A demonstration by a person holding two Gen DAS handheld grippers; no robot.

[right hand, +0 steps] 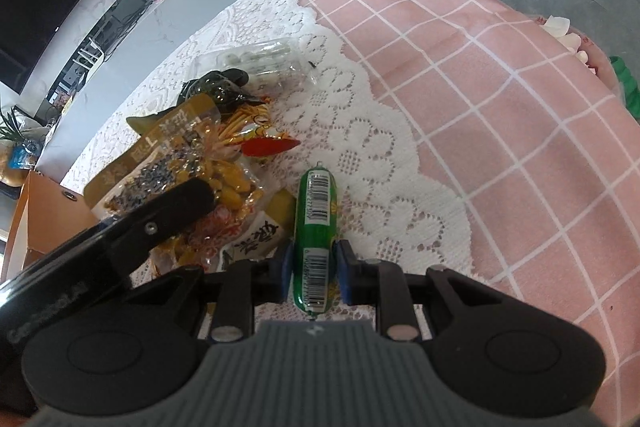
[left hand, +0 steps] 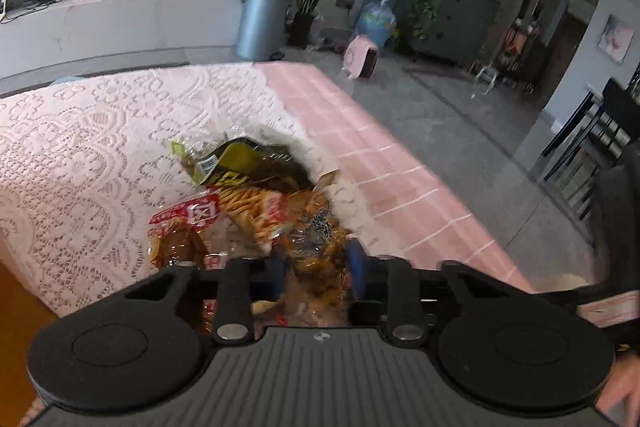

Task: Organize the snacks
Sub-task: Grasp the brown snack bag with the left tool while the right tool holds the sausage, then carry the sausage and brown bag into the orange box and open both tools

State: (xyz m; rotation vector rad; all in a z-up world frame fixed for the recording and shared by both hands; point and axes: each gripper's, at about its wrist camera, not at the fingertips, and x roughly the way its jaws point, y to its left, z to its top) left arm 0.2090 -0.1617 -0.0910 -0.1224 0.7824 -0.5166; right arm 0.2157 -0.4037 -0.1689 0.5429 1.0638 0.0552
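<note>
A heap of snack packets lies on the white lace cloth (left hand: 80, 147). In the left wrist view it holds a dark green packet (left hand: 248, 163), a red-and-white packet of thin sticks (left hand: 240, 207) and a clear packet of yellow-brown pieces (left hand: 320, 227). My left gripper (left hand: 316, 263) has its blue pads pressed on either side of that clear packet. In the right wrist view my right gripper (right hand: 315, 269) is shut on a green sausage stick (right hand: 316, 211), which points forward over the lace. A black finger of the left gripper (right hand: 176, 211) lies over the heap (right hand: 224, 183).
The pink checked tablecloth (right hand: 480, 87) covers the table right of the lace and drops off at its far edge. A clear blister pack (right hand: 264, 63) lies behind the heap. An orange-brown box (right hand: 48, 219) stands at the left. A blue-grey bin (left hand: 264, 19) and black chairs (left hand: 592, 139) stand on the floor.
</note>
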